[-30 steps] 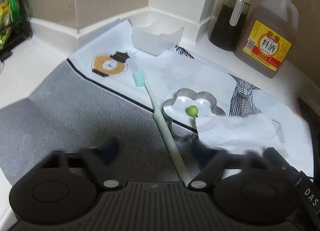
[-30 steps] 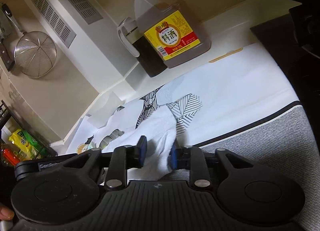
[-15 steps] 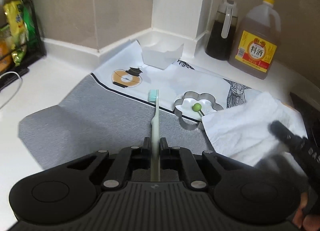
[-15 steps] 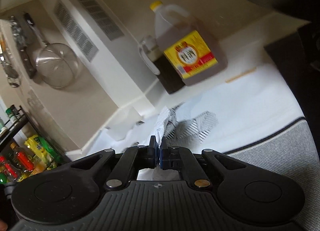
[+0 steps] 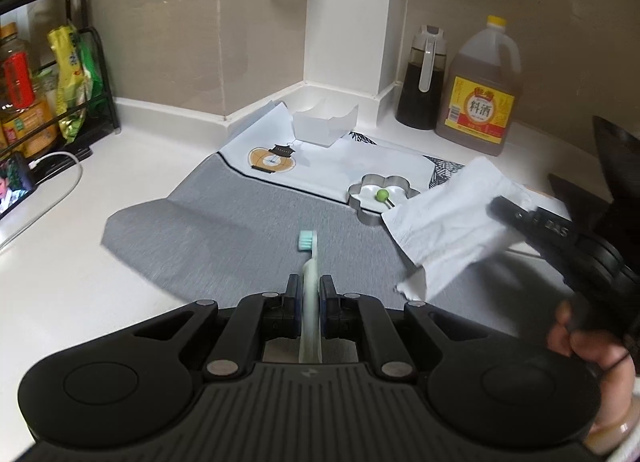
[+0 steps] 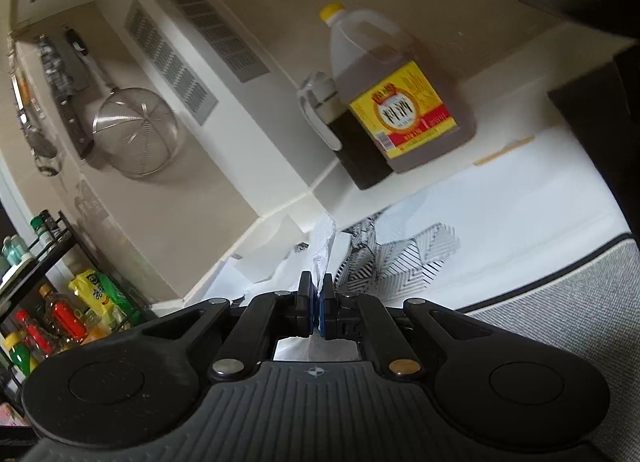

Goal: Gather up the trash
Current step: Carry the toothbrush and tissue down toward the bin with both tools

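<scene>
My left gripper [image 5: 310,290] is shut on a pale green toothbrush [image 5: 309,258] and holds it above the grey mat [image 5: 240,230], teal head pointing away. My right gripper [image 6: 317,294] is shut on a white paper towel [image 6: 324,250]; the towel [image 5: 452,218] hangs lifted at the right of the left wrist view, with the right gripper [image 5: 508,210] behind it. A white folded paper box [image 5: 326,124] stands at the back of the mat. A flower-shaped metal mould [image 5: 380,196] holds a green ball on a stick.
A cooking wine jug [image 5: 482,94] and a dark sauce bottle [image 5: 422,82] stand against the back wall. A rack of bottles and packets [image 5: 36,74] and a phone with cable [image 5: 16,186] sit at left. A black stove edge [image 5: 616,166] is at right.
Both grippers closed, left on the toothbrush and right on the paper towel, then lifted them up and back from the mat. The towel now hangs in the air.
</scene>
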{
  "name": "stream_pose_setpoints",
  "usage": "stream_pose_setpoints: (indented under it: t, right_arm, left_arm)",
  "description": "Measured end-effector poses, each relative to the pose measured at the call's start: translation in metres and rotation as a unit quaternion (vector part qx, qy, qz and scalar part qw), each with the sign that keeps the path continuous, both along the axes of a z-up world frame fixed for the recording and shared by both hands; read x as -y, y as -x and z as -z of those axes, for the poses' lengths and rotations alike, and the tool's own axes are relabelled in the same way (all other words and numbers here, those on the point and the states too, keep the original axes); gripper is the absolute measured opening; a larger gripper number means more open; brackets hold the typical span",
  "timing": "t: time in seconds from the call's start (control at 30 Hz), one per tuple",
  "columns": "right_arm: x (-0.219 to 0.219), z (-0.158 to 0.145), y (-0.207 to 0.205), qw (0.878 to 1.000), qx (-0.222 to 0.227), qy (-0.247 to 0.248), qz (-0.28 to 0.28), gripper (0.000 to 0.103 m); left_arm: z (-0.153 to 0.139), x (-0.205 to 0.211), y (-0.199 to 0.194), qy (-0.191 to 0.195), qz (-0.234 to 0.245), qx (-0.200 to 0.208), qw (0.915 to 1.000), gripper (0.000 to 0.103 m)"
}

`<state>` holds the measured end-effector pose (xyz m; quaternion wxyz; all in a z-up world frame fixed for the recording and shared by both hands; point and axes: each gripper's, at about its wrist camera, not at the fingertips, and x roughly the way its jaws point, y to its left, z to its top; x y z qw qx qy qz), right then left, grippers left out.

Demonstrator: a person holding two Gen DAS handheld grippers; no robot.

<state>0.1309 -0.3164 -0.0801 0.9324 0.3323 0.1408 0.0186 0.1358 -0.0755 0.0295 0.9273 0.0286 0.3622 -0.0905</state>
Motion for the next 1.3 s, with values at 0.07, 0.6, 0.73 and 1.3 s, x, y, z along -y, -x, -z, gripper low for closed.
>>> stream_pose_setpoints:
  t: [0.07, 0.6, 0.73, 1.3]
  right_arm:
    - [-0.011, -0.008, 0.009, 0.999, -0.002, 0.034, 0.004, 0.003]
    - [-0.081, -0.082, 0.137, 0.980, 0.079, 0.156, -0.092, 0.003]
    - [-0.093, -0.087, 0.174, 0.973, 0.077, 0.156, -0.149, 0.003]
    - [-0.168, -0.034, 0.249, 0.937, -0.007, 0.234, -0.260, 0.003]
  left_arm:
    - [-0.003, -0.008, 0.011, 0.004, 0.000, 0.001, 1.0000, 0.009]
    - [-0.027, -0.066, 0.099, 0.046, 0.004, 0.022, 0.9987, 0.009]
    - [-0.028, -0.089, 0.131, 0.046, 0.003, 0.026, 0.9986, 0.009]
    - [0.030, -0.154, 0.221, 0.018, -0.041, -0.018, 0.9988, 0.009]
